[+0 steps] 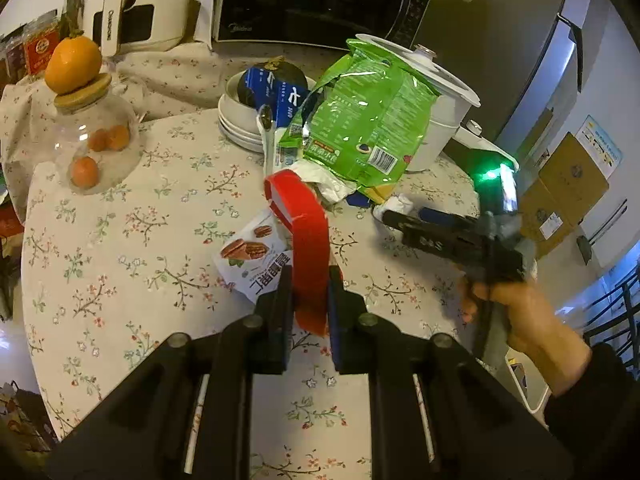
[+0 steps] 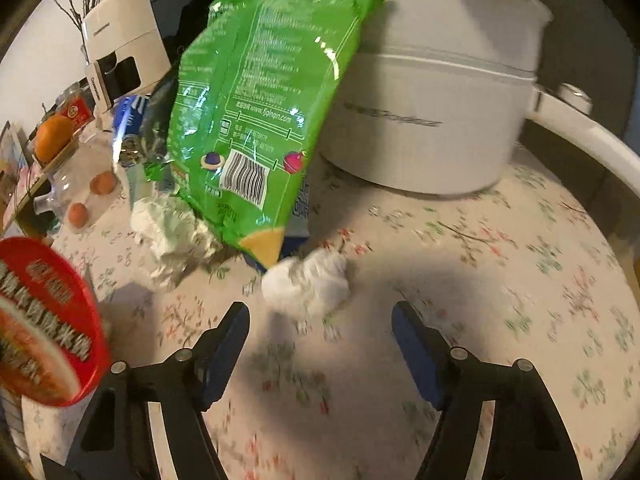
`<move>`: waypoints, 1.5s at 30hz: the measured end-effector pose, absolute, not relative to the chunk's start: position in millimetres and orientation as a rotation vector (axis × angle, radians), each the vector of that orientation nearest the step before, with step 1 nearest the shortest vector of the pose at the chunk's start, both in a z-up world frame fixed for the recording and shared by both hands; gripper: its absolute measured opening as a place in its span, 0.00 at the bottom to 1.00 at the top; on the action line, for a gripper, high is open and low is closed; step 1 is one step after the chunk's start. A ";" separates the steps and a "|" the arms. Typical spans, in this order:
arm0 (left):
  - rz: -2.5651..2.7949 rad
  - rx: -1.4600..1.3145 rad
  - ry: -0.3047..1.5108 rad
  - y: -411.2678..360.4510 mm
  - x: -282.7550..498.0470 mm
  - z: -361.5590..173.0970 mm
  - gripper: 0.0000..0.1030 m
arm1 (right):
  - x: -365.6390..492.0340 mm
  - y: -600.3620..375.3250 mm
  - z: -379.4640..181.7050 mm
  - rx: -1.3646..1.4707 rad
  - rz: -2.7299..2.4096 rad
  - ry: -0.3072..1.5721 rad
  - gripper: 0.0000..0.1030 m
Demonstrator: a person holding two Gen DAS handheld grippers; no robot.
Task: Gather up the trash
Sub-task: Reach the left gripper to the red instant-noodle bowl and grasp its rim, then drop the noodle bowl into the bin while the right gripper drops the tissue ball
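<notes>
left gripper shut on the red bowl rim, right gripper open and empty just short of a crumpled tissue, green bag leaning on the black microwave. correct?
One error: the green bag leans on the white pot, not the microwave; the right wrist view shows it. The rest holds: left gripper shut on the red bowl rim, right gripper open and empty short of the crumpled tissue.

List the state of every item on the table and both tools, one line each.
left tool: shut on the red lid, lifted.
right tool: open, empty, white tissue wad just ahead.
green bag: torn open, leaning on the white pot.
crumpled wrapper: lying beside the bag.
pecan packet: flat on the table.
glass jar: corked, orange on top.
</notes>
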State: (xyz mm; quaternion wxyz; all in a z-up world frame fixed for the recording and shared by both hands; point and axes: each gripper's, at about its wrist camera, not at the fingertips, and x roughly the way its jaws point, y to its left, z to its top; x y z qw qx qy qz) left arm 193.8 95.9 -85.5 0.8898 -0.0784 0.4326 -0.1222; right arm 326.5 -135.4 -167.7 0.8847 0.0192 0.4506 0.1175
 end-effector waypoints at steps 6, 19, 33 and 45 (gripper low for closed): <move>-0.259 -0.218 0.895 97.3 193.8 -80.0 0.16 | 330.1 -129.3 -168.9 0.046 0.293 0.947 0.34; -0.377 -0.226 0.848 46.1 147.5 -45.9 0.16 | 233.0 -185.0 -115.6 0.039 0.268 0.930 0.33; -0.483 -0.101 0.864 -44.3 97.4 -49.1 0.16 | 124.7 -277.4 -80.1 0.072 0.139 0.940 0.33; -0.637 0.036 0.850 -126.7 71.5 -52.0 0.16 | 58.3 -346.3 -71.4 0.071 0.060 0.941 0.33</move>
